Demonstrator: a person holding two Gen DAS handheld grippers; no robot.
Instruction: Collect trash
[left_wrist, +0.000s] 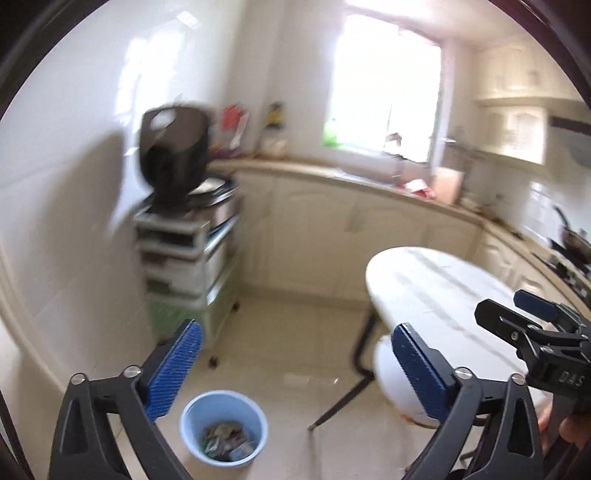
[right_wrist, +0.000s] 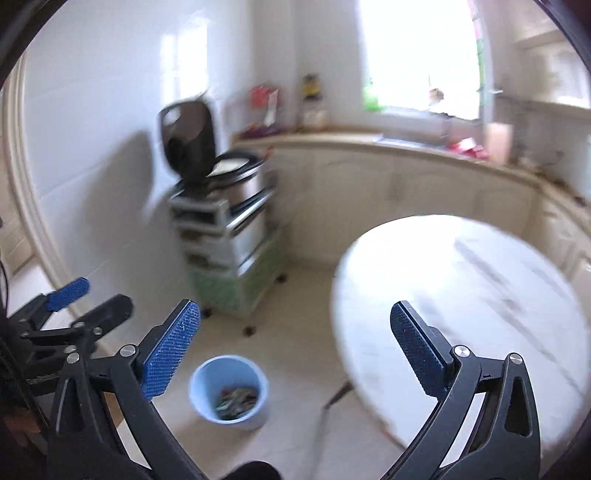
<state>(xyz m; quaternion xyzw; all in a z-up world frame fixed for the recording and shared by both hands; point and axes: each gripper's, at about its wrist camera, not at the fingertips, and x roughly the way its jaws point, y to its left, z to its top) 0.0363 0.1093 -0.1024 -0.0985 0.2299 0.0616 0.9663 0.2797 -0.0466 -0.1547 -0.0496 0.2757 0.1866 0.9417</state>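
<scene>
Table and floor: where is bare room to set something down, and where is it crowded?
The oval table shows a bare top. The floor is bare between the drawer cart, the cabinets and the blue bin. Crowded: the counter and the cart top.

Blue bin (left_wrist: 223, 428) on tiled floor (left_wrist: 295, 354); contents apparently trash (left_wrist: 225, 441).

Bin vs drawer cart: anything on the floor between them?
Bare floor tiles only, in both wrist views. The blue bin stands apart from the cart; nothing lies on the stretch between, apart from the cart's own casters.
</scene>
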